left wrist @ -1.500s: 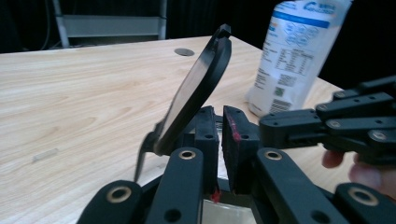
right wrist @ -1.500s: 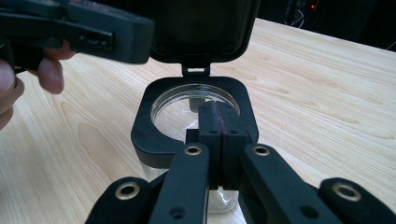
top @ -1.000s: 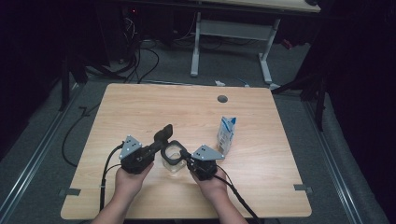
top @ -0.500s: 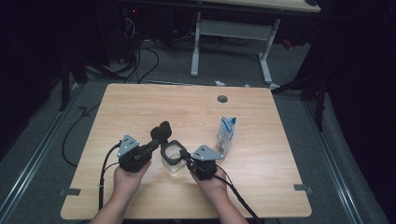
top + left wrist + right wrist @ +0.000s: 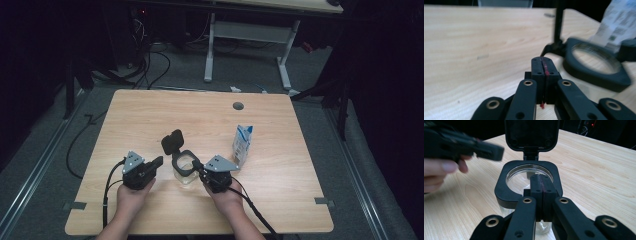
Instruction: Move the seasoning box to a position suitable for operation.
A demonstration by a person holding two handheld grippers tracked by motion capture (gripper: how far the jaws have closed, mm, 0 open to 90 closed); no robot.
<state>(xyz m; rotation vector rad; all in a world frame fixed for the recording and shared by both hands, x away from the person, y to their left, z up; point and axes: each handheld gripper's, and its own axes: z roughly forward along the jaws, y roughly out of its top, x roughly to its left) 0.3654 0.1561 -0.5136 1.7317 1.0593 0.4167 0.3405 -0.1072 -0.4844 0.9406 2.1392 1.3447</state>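
Clear jar [image 5: 184, 172] with a black square-rimmed collar sits near the front middle of the desk [image 5: 150, 115], its hinged lid [image 5: 171, 142] flipped up and standing open on the far-left side of the rim. A blue-and-white carton [image 5: 242, 145] stands upright just right of it, a little farther back.

Right hand-held gripper [image 5: 199, 167]: jaws pressed together, nothing between them. Its tip rests at the near-right edge of the jar's collar; from the right gripper view [image 5: 541, 182] it lies over the rim, though actual contact cannot be told. It looks to be steadying the jar.

Left hand-held gripper [image 5: 159, 161]: jaws have just been closing and now meet flat, empty between the pads, as the left gripper view [image 5: 541, 66] shows. It sits low, just left of the jar and apart from it.

Judgement: the lid-opening step looks finished, jar mouth exposed. Next move likely concerns the carton, probably bringing it to the open mouth. That calls for one set of jaws to spread wide enough for the carton's body while the jar stays braced.

Room: the far half and left side of the desk are bare, with a cable port [image 5: 238, 106] at the far edge. The jar stands well in from the front edge. The carton is close to the right hand, so a reach there must avoid tipping it. The raised lid could catch a gripper crossing from the left.
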